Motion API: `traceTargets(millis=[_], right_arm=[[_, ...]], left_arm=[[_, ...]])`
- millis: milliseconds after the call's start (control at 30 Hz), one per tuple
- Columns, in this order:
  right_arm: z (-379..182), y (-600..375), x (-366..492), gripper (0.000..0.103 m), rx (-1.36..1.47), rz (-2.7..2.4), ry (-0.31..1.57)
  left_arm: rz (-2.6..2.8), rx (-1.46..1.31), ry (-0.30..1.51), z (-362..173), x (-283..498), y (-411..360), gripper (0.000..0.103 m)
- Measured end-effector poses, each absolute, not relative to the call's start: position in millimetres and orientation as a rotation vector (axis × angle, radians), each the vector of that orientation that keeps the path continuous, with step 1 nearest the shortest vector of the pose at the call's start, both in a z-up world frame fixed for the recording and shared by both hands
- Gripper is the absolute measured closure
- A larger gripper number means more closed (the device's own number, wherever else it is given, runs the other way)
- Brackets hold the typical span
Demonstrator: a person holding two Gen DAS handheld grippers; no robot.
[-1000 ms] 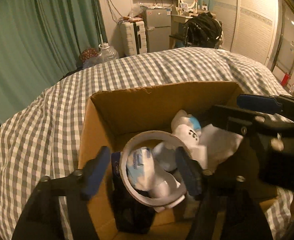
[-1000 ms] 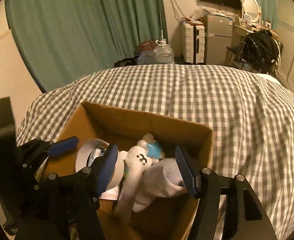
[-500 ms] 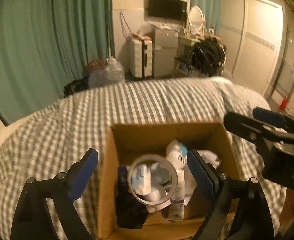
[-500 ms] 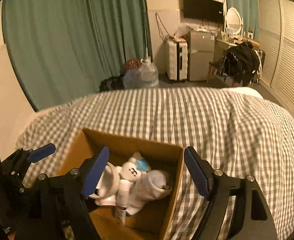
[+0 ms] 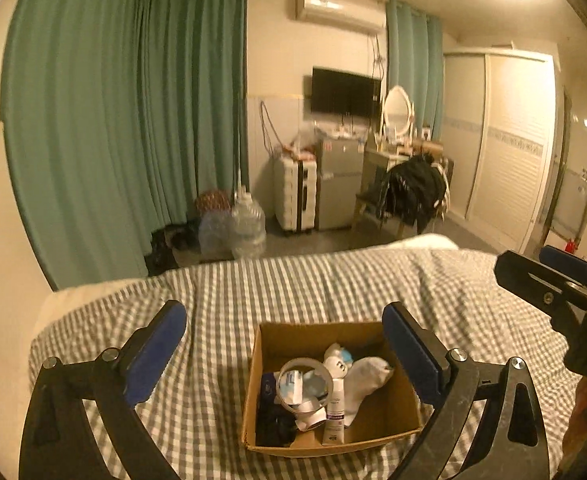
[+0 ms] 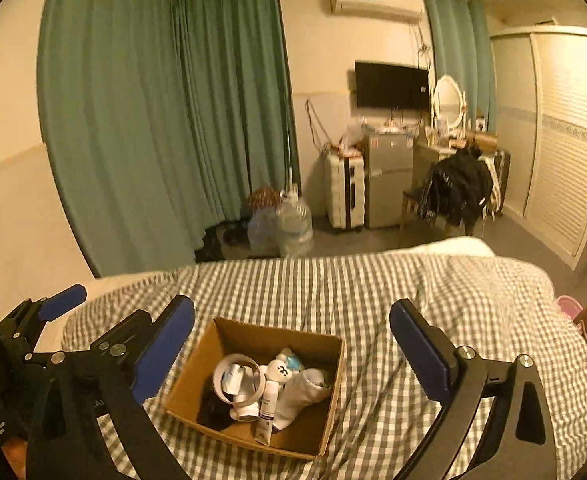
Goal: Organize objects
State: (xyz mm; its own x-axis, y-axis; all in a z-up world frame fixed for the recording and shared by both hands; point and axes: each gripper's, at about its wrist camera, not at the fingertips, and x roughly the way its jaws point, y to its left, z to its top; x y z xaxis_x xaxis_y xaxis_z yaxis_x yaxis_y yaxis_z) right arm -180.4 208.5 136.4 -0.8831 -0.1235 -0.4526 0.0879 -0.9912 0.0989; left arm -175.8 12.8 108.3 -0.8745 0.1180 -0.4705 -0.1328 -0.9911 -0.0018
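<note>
A cardboard box (image 5: 253,380) sits on the checked bed, well below and ahead of both grippers. Inside lie a white tape roll (image 5: 305,360), a small white plush toy (image 5: 336,362), a white sock (image 5: 367,376), a tube (image 5: 335,412) and something black (image 5: 273,424). My left gripper (image 5: 283,320) hangs above the box, its jaws opening wide with nothing between them. The right gripper (image 6: 293,312) is also high over the box (image 6: 333,380), jaws opening and empty; below it are the tape roll (image 6: 237,358), plush toy (image 6: 281,368) and sock (image 6: 305,392).
The grey-and-white checked bed cover (image 6: 373,288) spreads around the box. Beyond the bed stand green curtains (image 6: 153,120), water jugs (image 6: 293,226), a white suitcase (image 6: 345,196), a small fridge (image 6: 387,184), a chair draped in black clothing (image 6: 457,188) and a wardrobe (image 6: 561,140).
Both grippers have risen and drawn back from the box while their jaws widened. The tape roll, plush toy and sock that lay between the jaws now rest in the box.
</note>
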Motion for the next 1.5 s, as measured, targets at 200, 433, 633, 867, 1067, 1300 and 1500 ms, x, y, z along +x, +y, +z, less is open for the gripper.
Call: traceTargets(millis=[200,433,633,867,1067,1300,1500], right_arm=[[169,213,-122,0.002,0.572,-2.976,-0.090],[184,224,-59,0.001,0.416,-3.029,-0.046],[164,225,-21,0.001,0.336,-3.073,0.001],[124,214,9,0.001,0.233,-3.102,0.084],[62,210,-2,0.001,0.250,-3.087,0.070],[6,201,-23,0.001,0.348,-3.071,0.096],[-1,207,-26,0.001,0.374,-3.078,0.059]], left_arm=[[2.960,-0.550,0.098,148,-121,13,0.000],[2.965,-0.359,0.115,168,-61,11,0.000],[2.989,-0.269,0.054,160,-18,5,0.000],[3.052,-0.180,0.016,129,17,-7,0.000],[3.077,-0.275,-0.013,73,13,-7,0.000],[3.077,-0.377,0.034,11,-1,0,0.000],[3.068,-0.453,0.010,-3,-9,-2,0.000]])
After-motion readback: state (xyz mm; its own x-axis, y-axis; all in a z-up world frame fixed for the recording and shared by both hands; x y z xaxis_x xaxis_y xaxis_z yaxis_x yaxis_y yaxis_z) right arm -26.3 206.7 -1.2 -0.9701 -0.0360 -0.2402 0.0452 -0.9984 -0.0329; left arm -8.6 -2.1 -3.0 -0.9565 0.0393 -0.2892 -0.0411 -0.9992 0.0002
